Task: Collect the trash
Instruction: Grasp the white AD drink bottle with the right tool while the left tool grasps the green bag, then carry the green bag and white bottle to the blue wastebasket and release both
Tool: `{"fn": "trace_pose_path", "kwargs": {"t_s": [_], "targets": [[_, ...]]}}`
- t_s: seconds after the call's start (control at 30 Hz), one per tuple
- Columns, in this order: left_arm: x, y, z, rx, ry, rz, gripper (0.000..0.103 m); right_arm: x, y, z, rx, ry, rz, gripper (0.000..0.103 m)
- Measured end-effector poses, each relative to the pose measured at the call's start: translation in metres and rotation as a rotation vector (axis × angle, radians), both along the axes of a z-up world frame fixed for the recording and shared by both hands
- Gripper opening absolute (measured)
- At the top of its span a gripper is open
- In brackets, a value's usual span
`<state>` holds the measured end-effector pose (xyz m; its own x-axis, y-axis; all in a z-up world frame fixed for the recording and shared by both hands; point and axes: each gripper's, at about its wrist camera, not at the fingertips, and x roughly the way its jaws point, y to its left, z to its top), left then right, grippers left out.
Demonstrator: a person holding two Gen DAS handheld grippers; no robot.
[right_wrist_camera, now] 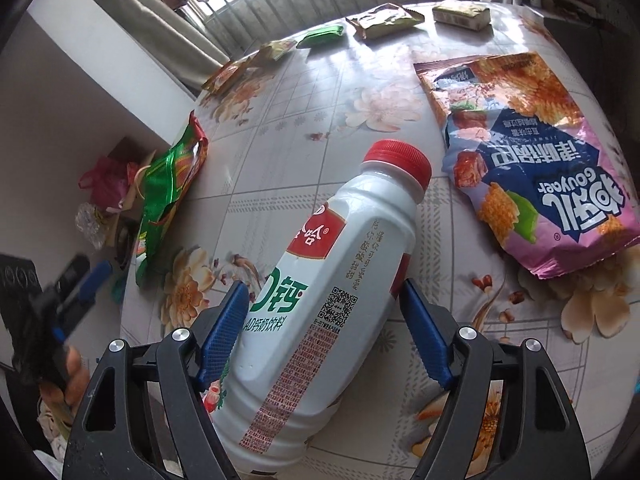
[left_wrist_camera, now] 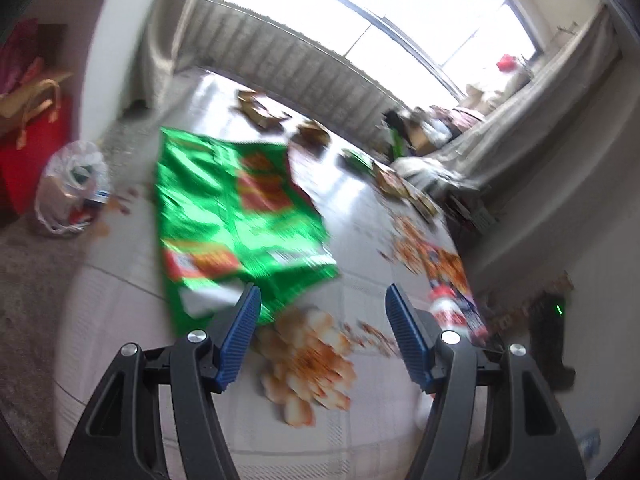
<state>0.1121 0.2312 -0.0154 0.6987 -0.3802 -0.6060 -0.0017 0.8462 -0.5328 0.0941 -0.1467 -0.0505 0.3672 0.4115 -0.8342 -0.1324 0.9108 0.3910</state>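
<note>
Table (right_wrist_camera: 320, 92), floral cloth, carries scattered wrappers. Green snack bag (left_wrist_camera: 240, 216) lies at its left edge; pink snack bag (right_wrist_camera: 532, 160) lies flat at right. White bottle (right_wrist_camera: 320, 280), red cap, lies between the right gripper (right_wrist_camera: 322, 300) pads, left pad touching, right pad apart. Left gripper (left_wrist_camera: 322, 300) stands apart, empty.

Bottles: one, white with a red cap (right_wrist_camera: 340, 280)
Big snack bags: two, one green (right_wrist_camera: 168, 196), one pink and blue (right_wrist_camera: 532, 168)
Small wrappers along the far edge of the table: five, from the leftmost (right_wrist_camera: 224, 76) to the rightmost (right_wrist_camera: 462, 16)
Clear plastic bags on the floor: one (left_wrist_camera: 72, 188)
</note>
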Motion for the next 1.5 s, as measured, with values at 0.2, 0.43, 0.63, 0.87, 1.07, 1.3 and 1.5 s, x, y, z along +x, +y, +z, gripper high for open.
{"fn": "trace_pose_path", "kwargs": {"t_s": [0.2, 0.43, 0.63, 0.87, 1.07, 1.3, 1.5], "targets": [[0.053, 0.036, -0.024, 0.128, 0.147, 0.147, 0.063, -0.001, -0.003, -0.001, 0.017, -0.004, -0.002, 0.072], [0.076, 0.008, -0.055, 0.430, 0.181, 0.089, 0.059, -0.002, -0.005, 0.000, 0.016, -0.010, 0.008, 0.072], [0.052, -0.046, -0.061, 0.688, 0.079, -0.045, 0.046, -0.005, -0.005, 0.001, 0.017, -0.011, 0.022, 0.070], [0.016, -0.076, -0.059, 0.633, 0.076, -0.256, 0.040, -0.011, -0.008, 0.000, 0.005, -0.011, 0.022, 0.068], [0.013, -0.066, -0.055, 0.463, 0.143, -0.278, 0.040, -0.015, -0.003, -0.011, -0.040, 0.021, 0.031, 0.059], [0.051, -0.023, -0.055, 0.142, 0.235, -0.160, 0.045, -0.013, -0.005, -0.011, -0.030, 0.017, 0.018, 0.058], [0.065, -0.019, -0.054, 0.090, 0.252, -0.124, 0.045, -0.015, -0.020, 0.001, 0.071, -0.021, -0.019, 0.058]]}}
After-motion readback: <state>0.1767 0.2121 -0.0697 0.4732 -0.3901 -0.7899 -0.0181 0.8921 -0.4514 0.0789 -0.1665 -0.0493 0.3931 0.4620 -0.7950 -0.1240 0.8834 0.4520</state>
